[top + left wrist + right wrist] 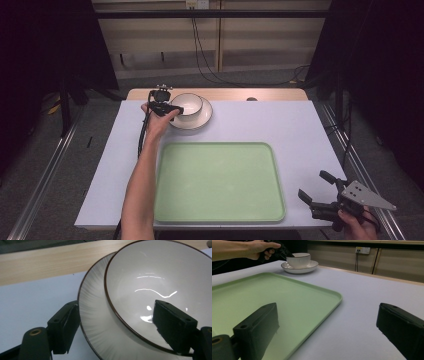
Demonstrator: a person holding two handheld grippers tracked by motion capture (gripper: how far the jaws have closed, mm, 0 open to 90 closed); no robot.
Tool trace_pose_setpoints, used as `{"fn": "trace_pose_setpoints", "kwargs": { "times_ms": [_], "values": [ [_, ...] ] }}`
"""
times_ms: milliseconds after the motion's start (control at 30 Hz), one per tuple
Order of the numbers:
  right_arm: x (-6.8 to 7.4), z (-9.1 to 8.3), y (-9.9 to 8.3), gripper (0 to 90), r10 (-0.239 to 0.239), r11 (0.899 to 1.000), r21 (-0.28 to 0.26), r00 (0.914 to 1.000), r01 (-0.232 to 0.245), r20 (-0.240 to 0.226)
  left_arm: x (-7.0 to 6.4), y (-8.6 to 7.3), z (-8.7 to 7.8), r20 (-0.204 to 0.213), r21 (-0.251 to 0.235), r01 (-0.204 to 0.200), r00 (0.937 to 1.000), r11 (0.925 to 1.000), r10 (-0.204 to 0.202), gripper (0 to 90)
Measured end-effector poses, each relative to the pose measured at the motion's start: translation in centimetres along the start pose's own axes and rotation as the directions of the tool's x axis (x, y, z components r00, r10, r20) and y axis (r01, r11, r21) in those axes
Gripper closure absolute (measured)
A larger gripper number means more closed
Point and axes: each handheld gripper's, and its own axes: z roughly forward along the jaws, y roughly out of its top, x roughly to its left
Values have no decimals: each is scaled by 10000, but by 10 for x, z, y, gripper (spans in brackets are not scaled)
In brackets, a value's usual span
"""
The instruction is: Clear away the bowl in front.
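One bowl (pixel 187 103), one saucer (pixel 202 119), one green tray (pixel 218 182), two tools: left tool (pixel 172 109), right tool (pixel 316 188).

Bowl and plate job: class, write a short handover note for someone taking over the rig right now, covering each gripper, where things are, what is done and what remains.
Left gripper: open, jaws straddling the near rim of the bowl, one jaw inside it, one outside over the plate; not yet closed.
Right gripper: open, idle at the table's near right corner, beside the green tray.
Things: bowl sits in the plate at the far side of the table; nothing lies on the tray.
Done: reach to the bowl.
Left: probably close on the rim, lift, and move the bowl, likely to the tray.
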Motion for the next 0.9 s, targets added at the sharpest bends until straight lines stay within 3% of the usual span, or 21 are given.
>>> {"fn": "trace_pose_setpoints", "kwargs": {
  "times_ms": [33,300,367,533,767,900],
  "values": [
    [0,0,0,39,9,10000,-12,10000,-9,24,-1,0,1,-31,-63,142,9999,9999,-142,226],
    [2,0,1,40,-140,9999,16,9999,140,-38,-3,0,2,457,356,-83,9989,9993,67,447],
    [2,0,0,40,-112,9999,-10,9999,112,-14,-3,0,2,474,385,-141,9988,9992,123,462],
    [2,0,0,41,-55,10000,4,10000,55,-22,0,-2,3,471,506,153,9987,9986,-176,589],
    [2,0,0,41,-140,9999,8,9999,140,20,-1,-2,3,308,575,180,9993,9982,-198,688],
    [3,0,1,41,-242,9997,45,9997,242,-78,-1,-4,5,362,539,550,9977,9970,-570,761]
  ]
}}
